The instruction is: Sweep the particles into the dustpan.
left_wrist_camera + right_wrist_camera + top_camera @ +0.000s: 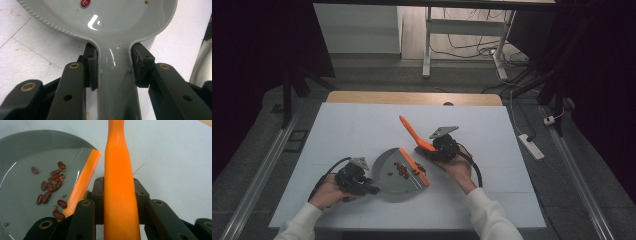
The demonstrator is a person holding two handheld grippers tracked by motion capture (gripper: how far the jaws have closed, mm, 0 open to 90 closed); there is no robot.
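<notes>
A grey dustpan (393, 176) with an orange front lip (414, 166) lies on the white table cover, with several dark red beans (402, 170) inside it. My left gripper (364, 186) is shut on the dustpan's grey handle (115, 82), and the pads (91, 66) press both its sides. The pan's bowl (120, 17) spreads ahead with one red bean (85, 2) near its top edge. My right gripper (438, 148) is shut on an orange brush handle (119, 177) that slants up and back to the left (411, 131). Beside it sit the beans (51, 185) and the lip (83, 181).
The white cover (362, 125) spans the table, with a strip of wood (412, 97) along the far edge. Beyond the table stand white desk legs (427, 45) and floor cables. A power strip (532, 146) lies on the floor at the right.
</notes>
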